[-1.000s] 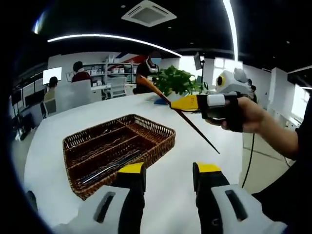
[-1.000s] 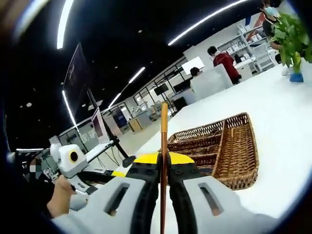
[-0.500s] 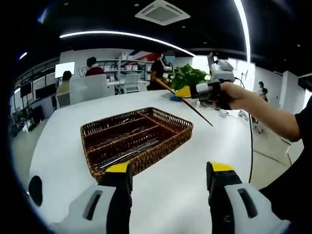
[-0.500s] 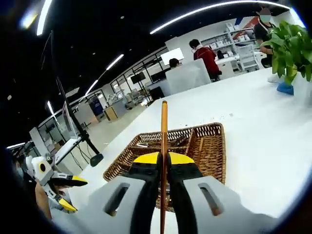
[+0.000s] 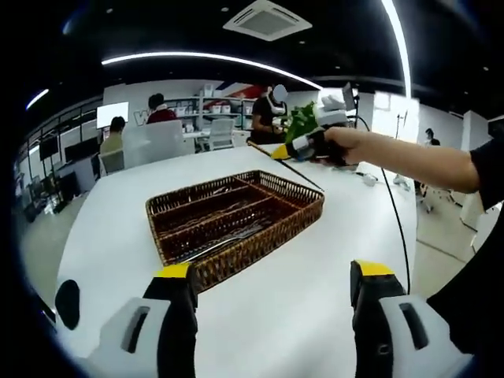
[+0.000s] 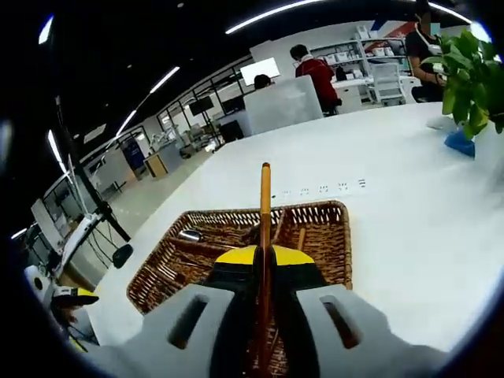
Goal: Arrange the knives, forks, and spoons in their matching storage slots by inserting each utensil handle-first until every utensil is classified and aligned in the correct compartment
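A wicker tray (image 5: 236,224) with long compartments sits on a white worktop (image 5: 299,291), metal cutlery (image 5: 228,236) lying in its nearer slots. The left gripper (image 5: 272,276) hangs spread wide and empty on the near side of the tray. Beyond the tray's far corner, the right gripper (image 5: 295,150), in a person's hand (image 5: 339,146), is clenched on a slim wood-handled utensil (image 5: 287,165) that slants down towards the tray.

In the right gripper view the tray (image 6: 331,236) lies directly ahead, just under the right gripper (image 6: 264,256), with the wooden shaft (image 6: 265,205) running straight out between the jaws; which end leads, and whether it is a knife, fork or spoon, cannot be told. A potted plant (image 6: 472,71) stands well beyond the tray on the worktop.

The utensil looks light, stiff and thin, likely to pivot in a narrow pinch, so a hold near mid-shaft seems soundest. The polished metal pieces would probably be slippery and best taken across the handle.
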The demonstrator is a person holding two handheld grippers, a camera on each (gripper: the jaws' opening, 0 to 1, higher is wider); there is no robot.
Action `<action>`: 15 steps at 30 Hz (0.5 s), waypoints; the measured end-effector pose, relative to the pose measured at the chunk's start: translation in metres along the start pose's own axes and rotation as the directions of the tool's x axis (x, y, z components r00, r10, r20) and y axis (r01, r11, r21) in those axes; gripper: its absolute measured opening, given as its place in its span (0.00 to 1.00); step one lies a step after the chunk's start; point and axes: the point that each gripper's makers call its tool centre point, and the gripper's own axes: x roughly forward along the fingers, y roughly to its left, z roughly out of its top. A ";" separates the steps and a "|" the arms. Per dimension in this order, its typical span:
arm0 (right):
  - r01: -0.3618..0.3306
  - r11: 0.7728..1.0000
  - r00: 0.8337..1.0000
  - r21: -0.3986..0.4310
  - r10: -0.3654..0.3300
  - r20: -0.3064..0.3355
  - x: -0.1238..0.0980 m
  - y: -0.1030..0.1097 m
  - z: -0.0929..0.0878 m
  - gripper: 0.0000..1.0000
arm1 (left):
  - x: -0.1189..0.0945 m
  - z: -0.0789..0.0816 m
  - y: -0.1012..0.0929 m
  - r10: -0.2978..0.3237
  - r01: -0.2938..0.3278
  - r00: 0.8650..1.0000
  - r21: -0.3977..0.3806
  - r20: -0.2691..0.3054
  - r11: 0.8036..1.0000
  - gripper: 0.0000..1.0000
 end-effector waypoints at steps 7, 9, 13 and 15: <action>0.050 0.999 0.997 0.016 -0.049 -0.053 0.026 -0.016 -0.014 0.04 | -0.002 0.005 0.003 0.005 -0.005 1.000 0.001 0.024 1.000 0.94; 0.051 0.998 0.997 0.031 -0.049 -0.062 0.031 -0.019 -0.020 0.04 | -0.002 0.004 0.006 0.011 -0.011 1.000 -0.001 0.024 1.000 0.96; 0.067 0.996 0.996 0.062 -0.063 -0.058 0.034 -0.022 -0.028 0.04 | -0.002 0.002 0.010 0.016 -0.016 1.000 -0.007 0.021 1.000 0.99; 0.082 0.995 0.995 0.053 -0.079 -0.065 0.034 -0.025 -0.032 0.04 | -0.002 0.000 0.009 0.013 -0.013 1.000 -0.007 0.020 1.000 0.99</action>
